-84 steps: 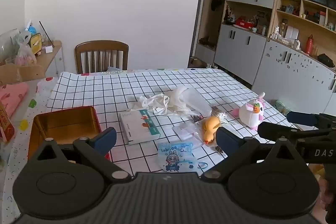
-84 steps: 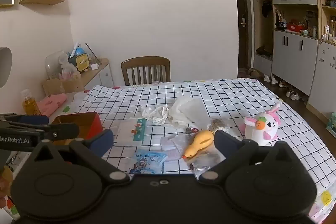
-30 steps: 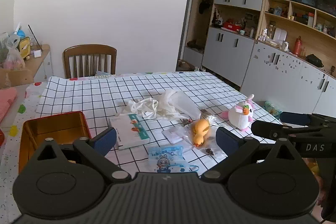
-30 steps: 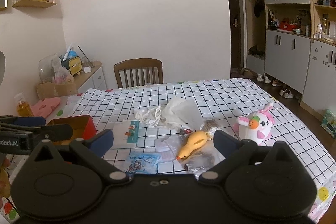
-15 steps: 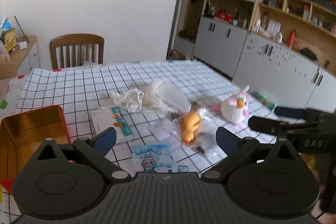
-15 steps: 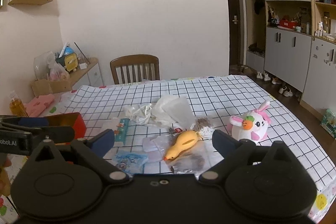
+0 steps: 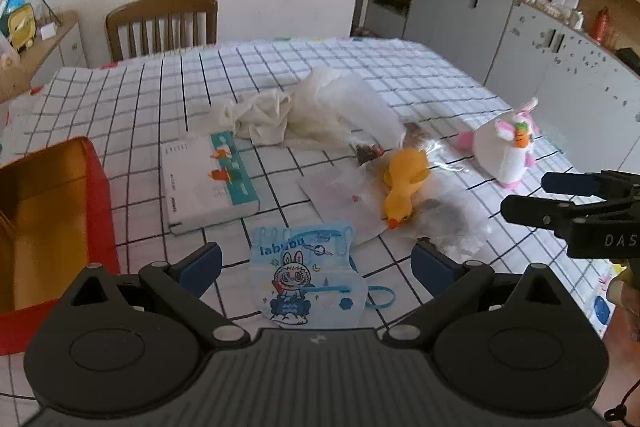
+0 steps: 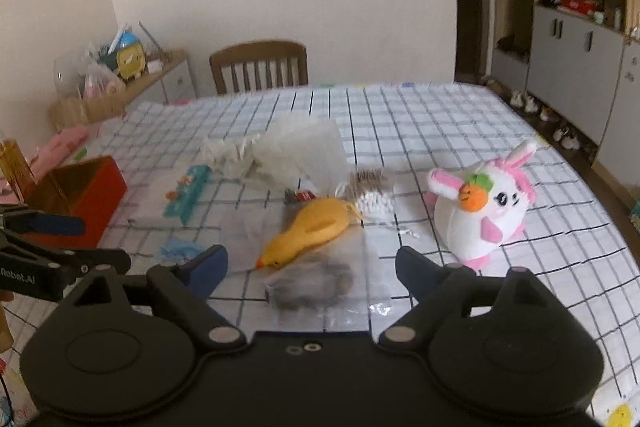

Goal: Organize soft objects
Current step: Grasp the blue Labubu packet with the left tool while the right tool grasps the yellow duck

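Note:
A yellow soft duck lies on clear plastic bags at the table's middle. A white and pink plush bunny sits to its right. A blue cartoon face mask lies right in front of my left gripper, which is open and empty above it. My right gripper is open and empty, just short of the duck. Crumpled white cloth and a plastic bag lie farther back. An open red tin stands at the left.
A white booklet with a teal stripe lies between the tin and the duck. A wooden chair stands at the table's far edge. Grey cabinets line the right wall. A cluttered side shelf is at the left.
Both grippers have moved forward and lower toward the table; the mask, duck and bunny appear nearer and larger. Nothing on the table has moved. Both stay open.

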Tool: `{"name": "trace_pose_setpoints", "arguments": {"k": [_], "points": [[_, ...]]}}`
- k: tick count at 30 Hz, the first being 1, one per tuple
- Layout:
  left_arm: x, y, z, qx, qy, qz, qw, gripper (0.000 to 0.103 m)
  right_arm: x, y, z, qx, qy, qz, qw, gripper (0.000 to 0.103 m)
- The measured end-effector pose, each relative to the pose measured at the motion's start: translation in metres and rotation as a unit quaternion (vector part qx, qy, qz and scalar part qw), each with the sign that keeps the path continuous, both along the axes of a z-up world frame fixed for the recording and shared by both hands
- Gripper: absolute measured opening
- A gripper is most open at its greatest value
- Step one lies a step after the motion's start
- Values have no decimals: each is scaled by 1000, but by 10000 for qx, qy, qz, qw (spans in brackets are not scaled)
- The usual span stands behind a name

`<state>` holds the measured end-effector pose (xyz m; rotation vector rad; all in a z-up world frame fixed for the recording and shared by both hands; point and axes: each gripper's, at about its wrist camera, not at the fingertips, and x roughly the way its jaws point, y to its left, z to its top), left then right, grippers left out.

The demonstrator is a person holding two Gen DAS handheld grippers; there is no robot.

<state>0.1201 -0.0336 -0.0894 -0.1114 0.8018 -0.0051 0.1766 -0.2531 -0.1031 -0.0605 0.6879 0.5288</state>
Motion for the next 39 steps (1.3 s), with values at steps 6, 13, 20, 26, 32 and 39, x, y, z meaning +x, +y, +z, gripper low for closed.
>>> {"name": "trace_pose_setpoints", "arguments": {"k": [6, 13, 20, 26, 32, 39], "points": [[20, -6, -24, 170, 390, 105, 9990, 101, 25, 8, -20, -247, 277, 431, 9984, 88], [36, -9, -50, 226, 733, 301, 9966, 101, 48, 17, -34, -498, 414, 807, 9946, 88], [43, -10, -59, 283, 919, 457, 9943, 101, 76, 17, -31, -513, 358, 887, 9941, 88], [49, -13, -63, 278, 1005, 536, 9931, 100, 97, 35, -29, -420, 357, 1056, 9929, 85], [54, -13, -66, 361, 1066, 617, 9917, 92, 116, 43, -39, -433, 636, 971, 9923, 79], [57, -12, -60, 427, 1018, 685, 9915, 60, 120, 50, -46, -559, 720, 1073, 9900, 66]]}}
